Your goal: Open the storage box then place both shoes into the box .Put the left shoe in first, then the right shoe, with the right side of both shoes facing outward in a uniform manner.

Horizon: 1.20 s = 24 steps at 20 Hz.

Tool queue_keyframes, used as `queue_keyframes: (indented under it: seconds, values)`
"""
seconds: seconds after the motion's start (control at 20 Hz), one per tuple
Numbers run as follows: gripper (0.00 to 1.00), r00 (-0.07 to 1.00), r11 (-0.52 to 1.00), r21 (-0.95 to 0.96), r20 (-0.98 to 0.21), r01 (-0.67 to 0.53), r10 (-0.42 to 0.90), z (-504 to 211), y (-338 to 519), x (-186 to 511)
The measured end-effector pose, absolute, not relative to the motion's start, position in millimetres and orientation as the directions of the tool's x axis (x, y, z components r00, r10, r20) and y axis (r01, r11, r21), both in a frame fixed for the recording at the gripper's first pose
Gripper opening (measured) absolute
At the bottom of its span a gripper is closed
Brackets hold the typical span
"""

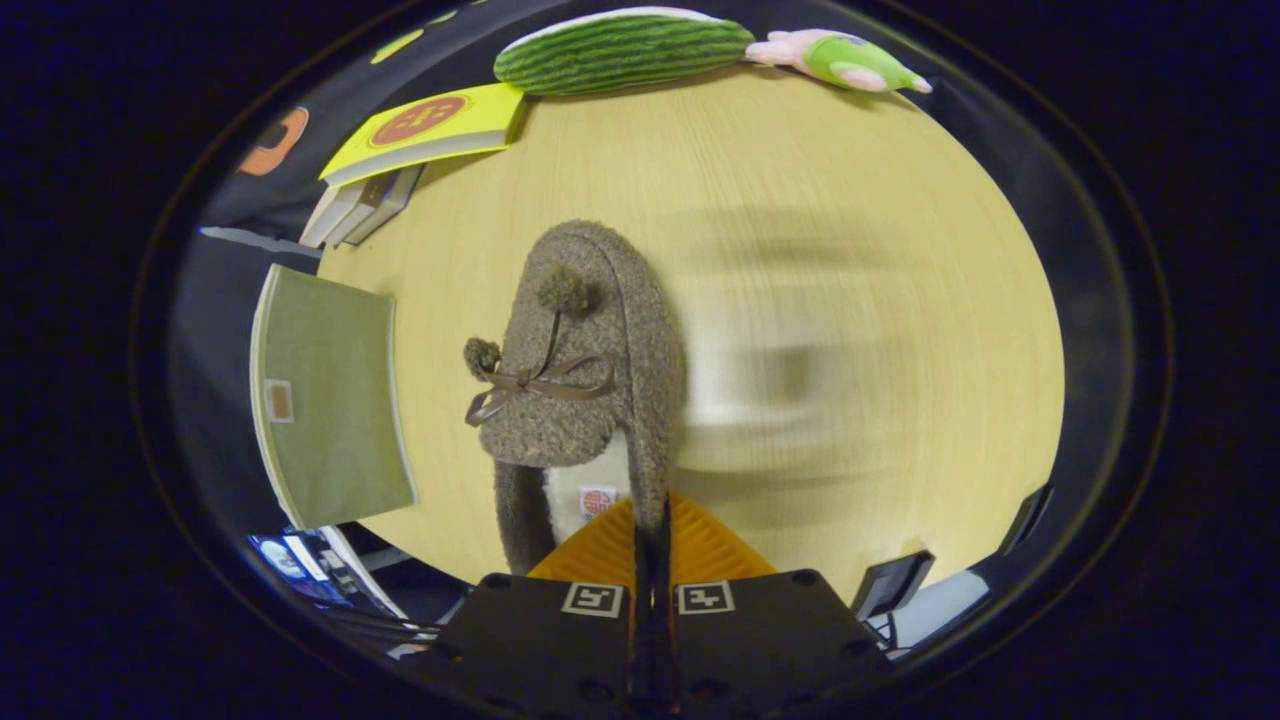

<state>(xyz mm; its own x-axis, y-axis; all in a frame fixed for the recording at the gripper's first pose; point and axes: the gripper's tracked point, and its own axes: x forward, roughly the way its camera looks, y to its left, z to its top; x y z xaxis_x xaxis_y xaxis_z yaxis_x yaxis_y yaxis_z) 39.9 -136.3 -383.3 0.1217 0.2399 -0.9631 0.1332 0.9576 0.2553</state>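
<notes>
— Where is the shoe [585, 380]?
— Over the table [800, 200], its heel wall pinched between my fingers [690, 545].
— Your gripper [652, 525]?
— Clenched on the shoe, toe pointing away from me

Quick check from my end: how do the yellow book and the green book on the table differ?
The yellow book sits on a stack of other books beyond the slipper; the green book lies alone beside the slipper. The yellow book's cover bears a big red round emblem; the green book's is plain but for a small patch. Both lie flat, closed, at the table edge. The tongs are shut on the slipper's rim.
</notes>
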Motion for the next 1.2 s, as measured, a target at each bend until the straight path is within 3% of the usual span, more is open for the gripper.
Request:
queue_keyframes:
  seconds: [0.8,1.2]
  values:
    - [0.06,0.304,0.934,0.353,-0.897,0.058,0.32,-204.6,65.0,25.1]
    - [0.06,0.289,0.938,0.328,-0.914,0.11,0.286,-222.7,162.8,42.2]
